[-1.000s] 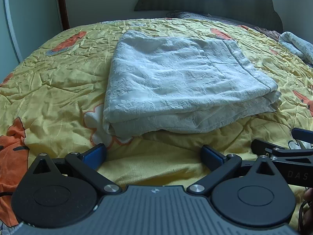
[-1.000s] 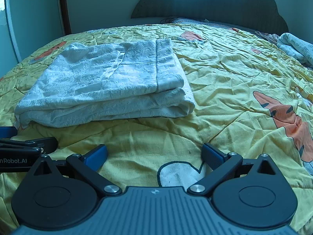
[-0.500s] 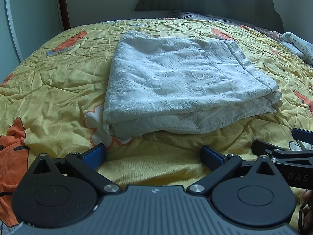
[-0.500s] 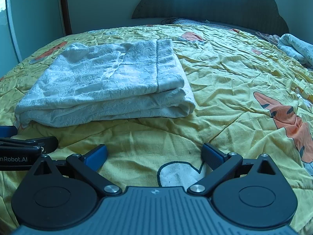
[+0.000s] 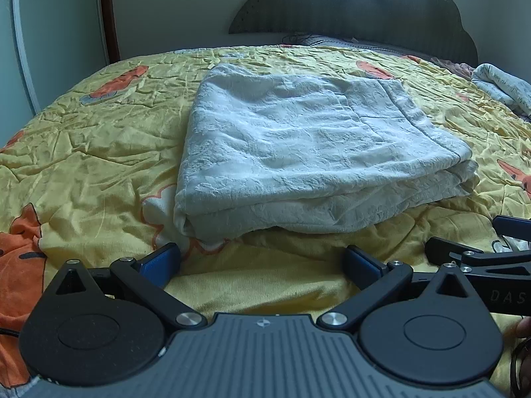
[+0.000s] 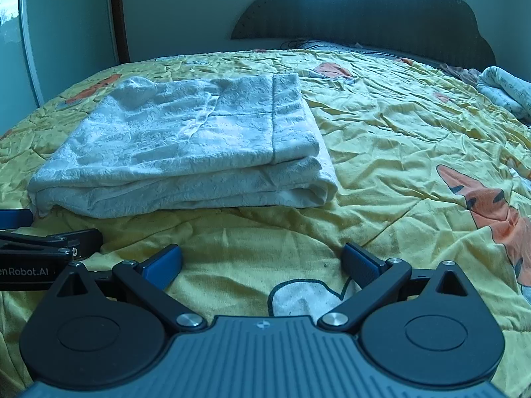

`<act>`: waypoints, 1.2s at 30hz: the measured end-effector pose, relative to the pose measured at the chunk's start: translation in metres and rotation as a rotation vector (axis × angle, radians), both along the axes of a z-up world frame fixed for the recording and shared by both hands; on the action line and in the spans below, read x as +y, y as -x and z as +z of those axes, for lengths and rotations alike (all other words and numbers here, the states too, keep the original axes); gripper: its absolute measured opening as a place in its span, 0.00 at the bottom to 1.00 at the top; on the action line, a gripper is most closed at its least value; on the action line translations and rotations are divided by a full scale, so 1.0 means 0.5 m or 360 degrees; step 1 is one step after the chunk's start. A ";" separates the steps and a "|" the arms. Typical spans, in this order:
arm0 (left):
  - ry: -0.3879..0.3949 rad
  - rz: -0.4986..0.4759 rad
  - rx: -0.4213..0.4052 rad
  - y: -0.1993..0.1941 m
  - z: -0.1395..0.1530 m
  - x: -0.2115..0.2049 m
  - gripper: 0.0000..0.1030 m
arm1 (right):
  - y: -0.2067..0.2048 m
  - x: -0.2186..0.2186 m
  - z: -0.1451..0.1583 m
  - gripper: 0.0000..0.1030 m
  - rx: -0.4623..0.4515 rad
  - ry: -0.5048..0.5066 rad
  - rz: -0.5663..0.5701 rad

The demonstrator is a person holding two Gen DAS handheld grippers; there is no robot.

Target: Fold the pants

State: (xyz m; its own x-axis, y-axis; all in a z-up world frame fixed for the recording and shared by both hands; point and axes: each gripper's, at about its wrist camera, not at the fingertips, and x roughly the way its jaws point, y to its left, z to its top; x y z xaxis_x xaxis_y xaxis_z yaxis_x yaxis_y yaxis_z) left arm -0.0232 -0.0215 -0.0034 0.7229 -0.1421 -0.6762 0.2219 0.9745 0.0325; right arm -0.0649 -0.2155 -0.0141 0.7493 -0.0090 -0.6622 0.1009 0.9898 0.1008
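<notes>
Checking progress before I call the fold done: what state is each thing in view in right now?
White pants: folded into a flat layered stack, lying on the bedspread, not gripped.
Left gripper: open, empty, short of the pants.
Right gripper: open, empty, over bare bedspread.
Yellow bedspread: spread out, wrinkled.
Pale bundle: loosely rolled at the far right edge.

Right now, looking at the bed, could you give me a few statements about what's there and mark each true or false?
1. The white pants lie folded in a stack on the yellow bedspread. True.
2. The left gripper is clamped on the pants. False: its jaws stand open, short of the fabric.
3. The right gripper holds nothing. True.
4. The pants hang over the headboard. False: they rest on the bedspread.
</notes>
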 end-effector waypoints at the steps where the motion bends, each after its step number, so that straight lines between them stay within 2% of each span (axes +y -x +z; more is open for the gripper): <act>1: -0.0002 0.0000 0.0000 0.000 0.000 0.000 1.00 | 0.000 0.000 0.000 1.00 -0.0002 0.0000 0.0002; 15: -0.0005 0.0016 -0.0014 -0.007 0.000 0.000 1.00 | 0.009 0.004 -0.003 1.00 -0.0034 0.0009 -0.0009; 21: -0.0006 0.0032 -0.0027 -0.004 -0.002 -0.001 1.00 | 0.012 0.013 -0.004 1.00 -0.0037 0.0013 -0.0072; 29: -0.0003 0.0034 -0.0028 -0.005 -0.003 0.001 1.00 | -0.018 0.003 0.016 1.00 0.0148 -0.0014 -0.0021; 31: -0.0005 0.0037 -0.0029 -0.004 -0.003 0.001 1.00 | -0.012 0.004 0.013 1.00 0.0123 -0.0010 -0.0014; 36: -0.0005 0.0038 -0.0031 -0.003 -0.003 0.002 1.00 | 0.020 0.017 -0.007 1.00 -0.0054 0.0022 -0.0061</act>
